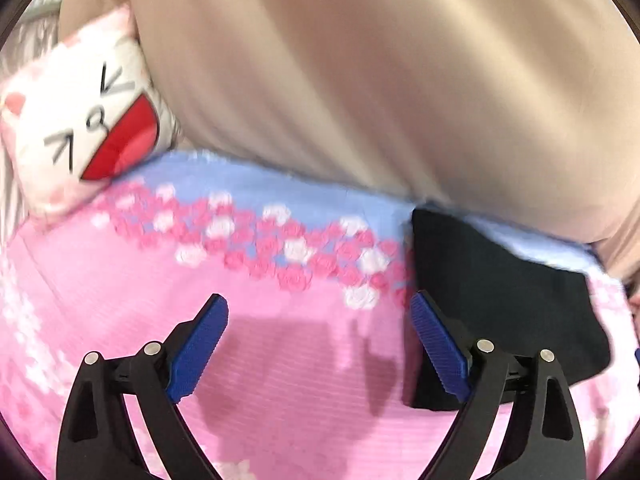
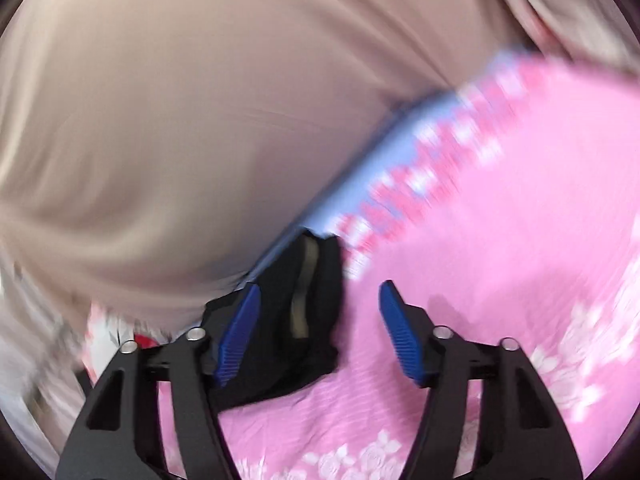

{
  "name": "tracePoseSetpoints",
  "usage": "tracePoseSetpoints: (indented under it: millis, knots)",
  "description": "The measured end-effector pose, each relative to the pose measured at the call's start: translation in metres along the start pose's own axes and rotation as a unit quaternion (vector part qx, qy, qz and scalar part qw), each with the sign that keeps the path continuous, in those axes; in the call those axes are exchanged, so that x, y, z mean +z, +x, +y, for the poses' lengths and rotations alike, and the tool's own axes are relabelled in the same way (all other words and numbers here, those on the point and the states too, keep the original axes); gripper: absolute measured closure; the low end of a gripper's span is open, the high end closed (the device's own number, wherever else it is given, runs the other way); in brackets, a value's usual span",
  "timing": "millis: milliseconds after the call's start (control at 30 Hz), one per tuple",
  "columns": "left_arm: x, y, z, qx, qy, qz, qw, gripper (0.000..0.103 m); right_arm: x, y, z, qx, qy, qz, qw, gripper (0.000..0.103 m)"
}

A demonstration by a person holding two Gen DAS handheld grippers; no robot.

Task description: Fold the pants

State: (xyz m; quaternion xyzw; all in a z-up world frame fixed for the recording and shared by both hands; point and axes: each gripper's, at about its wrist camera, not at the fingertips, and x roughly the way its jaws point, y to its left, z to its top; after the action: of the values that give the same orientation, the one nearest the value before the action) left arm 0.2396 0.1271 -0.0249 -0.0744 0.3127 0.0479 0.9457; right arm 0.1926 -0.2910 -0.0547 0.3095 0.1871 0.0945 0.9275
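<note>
The black pants [image 1: 504,300] lie folded in a compact bundle on the pink flowered bedspread [image 1: 280,380]. In the left wrist view they sit at the right, behind the right finger. My left gripper [image 1: 320,312] is open and empty, just left of the bundle. In the right wrist view the pants [image 2: 296,320] lie at centre left, with a tan inner band showing. My right gripper [image 2: 320,300] is open and empty, its left finger [image 2: 240,332] over the bundle's left part. Both views are motion-blurred.
A large beige cushion or duvet [image 1: 360,80] rises behind the bedspread and fills the back of both views [image 2: 200,120]. A white cat-face pillow [image 1: 80,120] lies at the far left. The bedspread has a blue band [image 1: 248,180] along its far edge.
</note>
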Motion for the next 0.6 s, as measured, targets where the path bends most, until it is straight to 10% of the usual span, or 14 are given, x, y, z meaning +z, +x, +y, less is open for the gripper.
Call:
tracePoseSetpoints:
  millis: [167,333,467,600]
  knots:
    - [0.021,-0.010,-0.080,-0.035,0.084,-0.018,0.9957,0.010,-0.001,0.085,0.091,0.035,-0.127,0.094,0.987,0.047]
    - [0.012,0.066,-0.149,0.015,0.151,0.037,0.9877,0.010,-0.007,0.172,0.089,0.035,-0.081,0.147,0.985,0.047]
    - [0.008,0.120,-0.147,0.027,0.129,0.099,0.9864,0.008,-0.002,0.211,0.055,-0.052,-0.099,0.149,0.983,0.050]
    - [0.006,0.132,-0.136,0.001,0.114,0.108,0.9876,0.005,0.004,0.215,0.016,-0.073,-0.089,0.142,0.983,0.103]
